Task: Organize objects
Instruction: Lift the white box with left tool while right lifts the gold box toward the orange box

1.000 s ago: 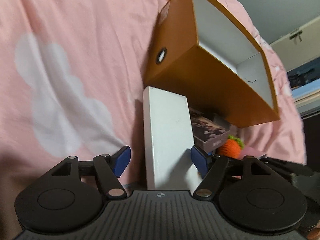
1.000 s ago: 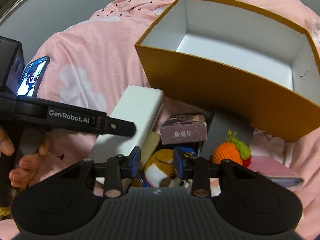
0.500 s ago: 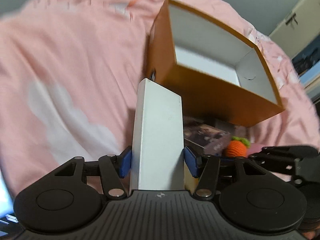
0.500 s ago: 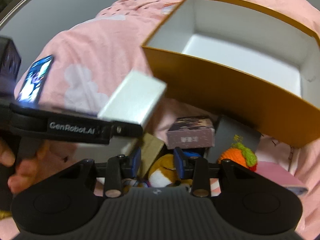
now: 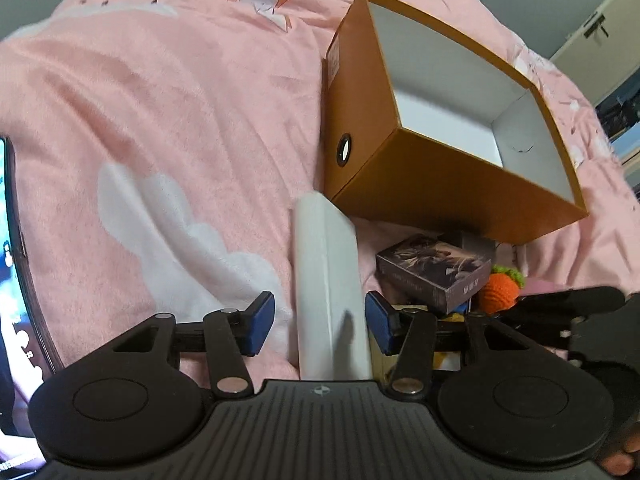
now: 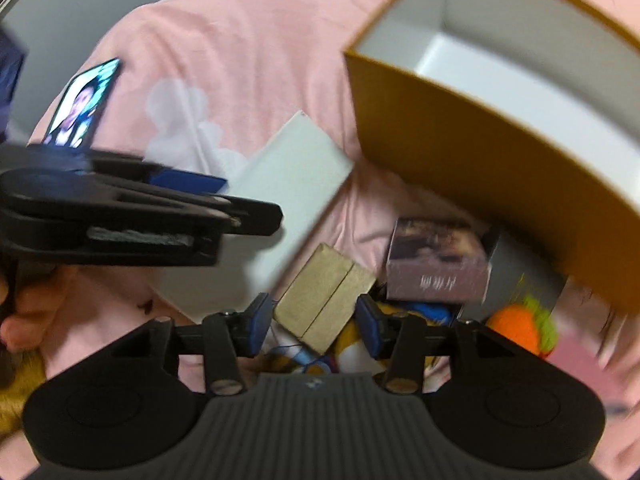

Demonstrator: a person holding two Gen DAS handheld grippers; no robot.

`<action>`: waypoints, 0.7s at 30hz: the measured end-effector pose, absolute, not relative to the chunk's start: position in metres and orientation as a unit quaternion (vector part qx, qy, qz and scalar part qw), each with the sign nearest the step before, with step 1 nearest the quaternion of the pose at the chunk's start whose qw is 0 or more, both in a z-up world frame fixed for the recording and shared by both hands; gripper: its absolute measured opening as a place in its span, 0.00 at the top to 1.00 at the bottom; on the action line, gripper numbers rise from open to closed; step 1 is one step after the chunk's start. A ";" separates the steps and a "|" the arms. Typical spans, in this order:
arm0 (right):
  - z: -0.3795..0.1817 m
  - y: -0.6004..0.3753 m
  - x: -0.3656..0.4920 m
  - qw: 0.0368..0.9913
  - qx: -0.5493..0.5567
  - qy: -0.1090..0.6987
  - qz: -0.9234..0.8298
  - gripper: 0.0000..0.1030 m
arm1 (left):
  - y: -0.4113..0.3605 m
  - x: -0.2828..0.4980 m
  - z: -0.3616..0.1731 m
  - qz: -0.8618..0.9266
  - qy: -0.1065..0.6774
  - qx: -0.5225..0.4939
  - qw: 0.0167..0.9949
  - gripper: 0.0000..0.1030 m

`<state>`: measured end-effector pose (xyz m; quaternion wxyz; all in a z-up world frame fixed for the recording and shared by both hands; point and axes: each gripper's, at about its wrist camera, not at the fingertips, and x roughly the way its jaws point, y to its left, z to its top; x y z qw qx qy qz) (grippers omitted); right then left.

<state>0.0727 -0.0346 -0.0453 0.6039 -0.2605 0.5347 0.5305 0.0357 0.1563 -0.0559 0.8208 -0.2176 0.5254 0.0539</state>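
L claw (image 5: 320,320): jaws closing, white box (image 5: 328,280) between pads. R-side pad is on its flank; at the other pad a sliver of bedding shows, so contact there is unclear. From R cam the box sits tilted, far end raised off the bed, so it reads as carried. Box runs lengthwise toward 12 o'clock, far end just short of the orange box's (image 5: 400,176) near corner.

R claw (image 6: 314,320): jaws opening, small tan carton (image 6: 324,300) between pads, skewed, slim gaps either side; not gripped. View blurred.

Outward from L claw: dark printed card box (image 5: 436,272) at 2 o'clock, beside white box. Crochet carrot (image 5: 500,292) at 3 o'clock, just past it. Orange box at 1 o'clock, open top, white inside, nothing in it. All on pink bed cover (image 5: 160,100) w/ white cloud print. Lit phone (image 6: 84,104) at 10 o'clock from R claw, well apart from the pile.
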 end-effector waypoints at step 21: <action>-0.066 -0.025 0.088 0.615 -0.206 0.570 0.504 0.47 | 0.142 0.041 -0.072 0.061 0.523 -0.205 0.825 0.67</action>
